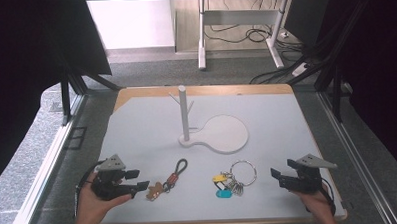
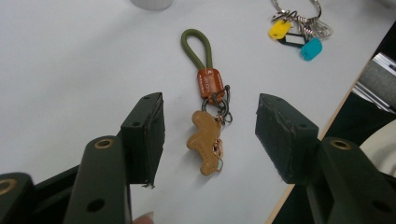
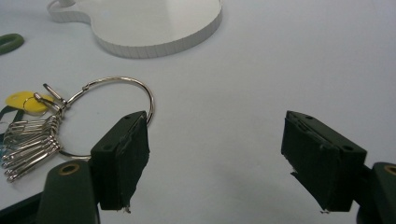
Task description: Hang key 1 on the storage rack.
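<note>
Two keychains lie flat on the surface: the gingerbread charm keychain (image 2: 205,140) sits just ahead of the left gripper (image 1: 139,179), fingers apart and empty. It looks light and floppy; the stiffer green loop (image 2: 196,46) seems the best hold. Right gripper (image 1: 275,175), fingers also apart, faces the key ring (image 3: 116,116).

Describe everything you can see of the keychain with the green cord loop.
The keychain lies flat on the white table, free of any grip. It has an olive-green cord loop bound by a brown leather-looking sleeve, then dark metal rings carrying a tan charm shaped like a small figure. In the high view it lies just right of the left gripper. In the left gripper view the charm lies between the open fingers, apart from both.
</note>
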### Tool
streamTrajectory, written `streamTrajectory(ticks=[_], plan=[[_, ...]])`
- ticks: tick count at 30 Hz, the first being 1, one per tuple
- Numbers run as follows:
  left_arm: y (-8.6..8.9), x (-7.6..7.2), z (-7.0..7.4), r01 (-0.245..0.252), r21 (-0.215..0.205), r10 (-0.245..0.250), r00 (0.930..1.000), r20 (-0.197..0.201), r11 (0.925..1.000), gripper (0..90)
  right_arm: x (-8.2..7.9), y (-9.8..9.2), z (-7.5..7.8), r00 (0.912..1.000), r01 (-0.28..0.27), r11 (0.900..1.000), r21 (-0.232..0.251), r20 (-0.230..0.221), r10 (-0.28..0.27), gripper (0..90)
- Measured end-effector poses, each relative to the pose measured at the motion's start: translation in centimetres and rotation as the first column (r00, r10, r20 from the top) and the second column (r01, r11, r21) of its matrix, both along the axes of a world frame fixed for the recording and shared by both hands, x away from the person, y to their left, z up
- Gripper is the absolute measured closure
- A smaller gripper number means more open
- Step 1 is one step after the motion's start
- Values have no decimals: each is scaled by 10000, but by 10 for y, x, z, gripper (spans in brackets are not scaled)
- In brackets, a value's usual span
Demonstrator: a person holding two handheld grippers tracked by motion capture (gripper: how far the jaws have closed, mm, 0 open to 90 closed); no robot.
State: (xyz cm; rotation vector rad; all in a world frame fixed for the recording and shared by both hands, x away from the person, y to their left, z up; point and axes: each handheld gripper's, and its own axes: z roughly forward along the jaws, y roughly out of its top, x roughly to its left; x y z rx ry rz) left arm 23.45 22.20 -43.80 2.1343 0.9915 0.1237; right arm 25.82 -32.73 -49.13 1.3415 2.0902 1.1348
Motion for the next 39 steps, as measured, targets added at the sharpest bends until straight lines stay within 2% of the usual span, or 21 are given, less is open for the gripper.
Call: streamTrajectory(ticks=[5, 7, 10, 20, 25, 29, 32, 37, 39], plan=[[-4, 0, -3, 22, 114, -20, 9999, -164, 9999, 425, 3, 0, -4, 9995, -229, 9997, -72, -200, 228, 240], [-6, -2, -3, 8, 255, -5, 9999, -146, 9997, 425, 4, -3, -4, 9995, -188, 9998, -81, -261, 186, 241], [-8, -3, -2, -8, 240, 12, 9998, -173, 9997, 425, 4, -5, -3, 9998, -110, 9999, -13, -188, 110, 243], [-15, 1, 12, 123, 438, -121, 9999, -46, 9990, 419, 2, -15, 0, 9998, 121, 9998, 177, -143, -118, 247], [-25, 9, 13, 380, 685, -355, 9987, -378, 9969, 413, 4, -15, -1, 9997, 116, 9998, 145, -196, -113, 246], [-40, 15, 6, 779, 1313, -690, 9951, -710, 9883, 404, 4, -13, -2, 9997, 111, 9998, 173, -227, -107, 246], [-47, 20, 2, 932, 1276, -815, 9922, -944, 9874, 403, 4, -11, -2, 9997, 41, 9999, 100, -256, -39, 246], [-52, 32, -4, 857, 1467, -651, 9880, -1400, 9855, 403, 4, -8, -4, 9994, -22, 10000, -3, -345, 22, 246], [-57, 37, -4, 889, 1730, -638, 9873, -1457, 9809, 404, 5, -7, -6, 9992, -52, 9999, -107, -403, 48, 246]])
